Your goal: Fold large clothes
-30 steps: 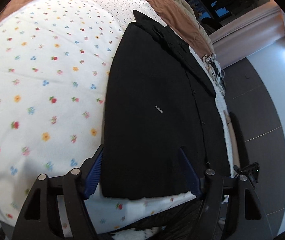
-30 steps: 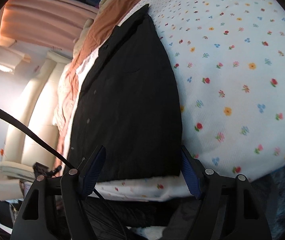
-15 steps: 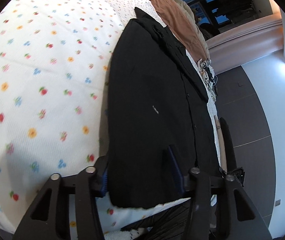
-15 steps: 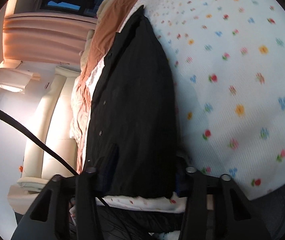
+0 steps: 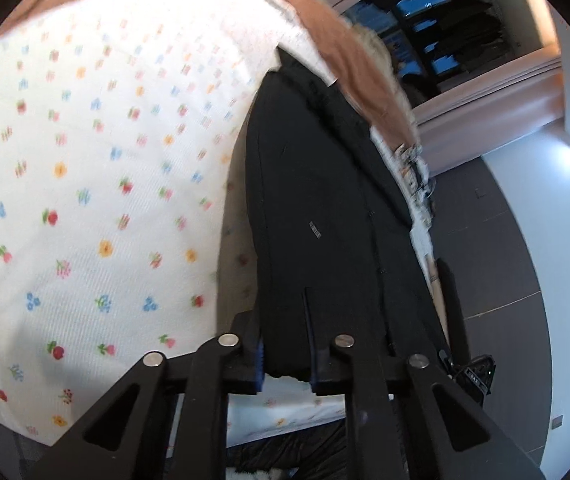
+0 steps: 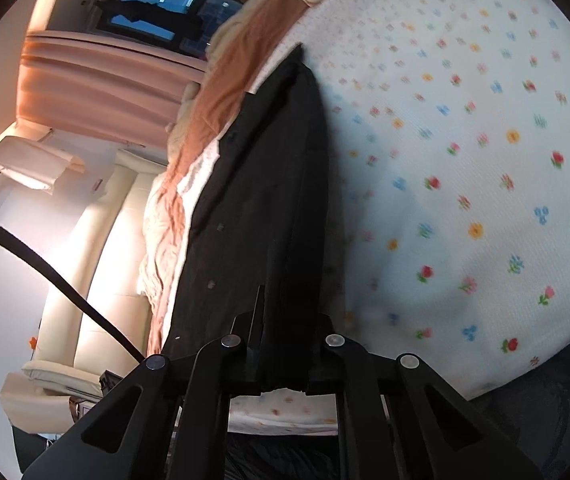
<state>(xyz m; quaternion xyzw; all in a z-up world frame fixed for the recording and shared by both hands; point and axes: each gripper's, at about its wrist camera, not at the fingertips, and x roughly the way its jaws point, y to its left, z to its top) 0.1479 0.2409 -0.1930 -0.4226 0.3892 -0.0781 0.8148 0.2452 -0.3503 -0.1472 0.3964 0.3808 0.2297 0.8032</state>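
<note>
Both grippers pinched the black coat's [image 5: 317, 208] near hem

Hem hidden behind the left gripper [image 5: 285, 356] and right gripper [image 6: 285, 360], whose jaws had just closed on it; the coat ran toward 12 o'clock along the floral bedsheet [image 5: 85, 184].

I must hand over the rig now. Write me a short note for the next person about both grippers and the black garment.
Left gripper: just closed, shut on the near hem of the black garment.
Right gripper: just closed, shut on the same hem.
The garment lies lengthwise on the floral sheet, already narrowed.
Done: hem gripped at both places.
Left: probably carry the hem toward the collar end, release, smooth.
</note>
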